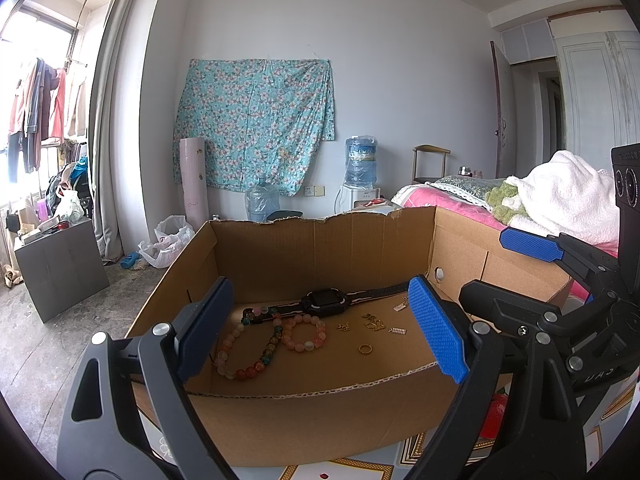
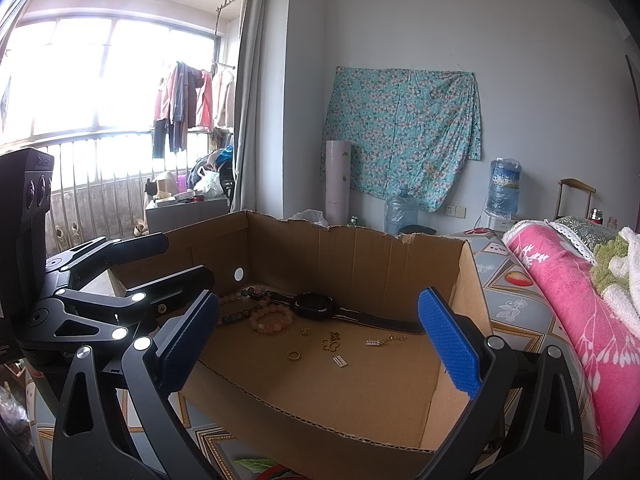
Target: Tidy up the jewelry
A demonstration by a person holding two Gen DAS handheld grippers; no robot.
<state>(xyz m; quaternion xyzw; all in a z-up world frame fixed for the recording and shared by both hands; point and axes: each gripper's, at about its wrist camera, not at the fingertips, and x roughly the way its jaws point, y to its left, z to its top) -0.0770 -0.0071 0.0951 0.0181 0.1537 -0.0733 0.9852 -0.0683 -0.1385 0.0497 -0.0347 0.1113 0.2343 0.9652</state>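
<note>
Jewelry all lies loose on the floor of the box (image 1: 320, 412), center of frame: watch (image 1: 326, 302) at the back, bead bracelets (image 1: 304, 334) lower left of it, ring (image 1: 365, 349) and small charms (image 1: 374, 322) to the right. Left tool (image 1: 324, 332) and right tool (image 2: 320, 340) both spread wide, holding nothing, hovering at the near rim, likely lined up to reach in; sorted or not, can't tell

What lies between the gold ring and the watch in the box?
In the left wrist view, small gold charms lie on the cardboard between the gold ring and the watch; the pink bead bracelet sits off to the left.
</note>
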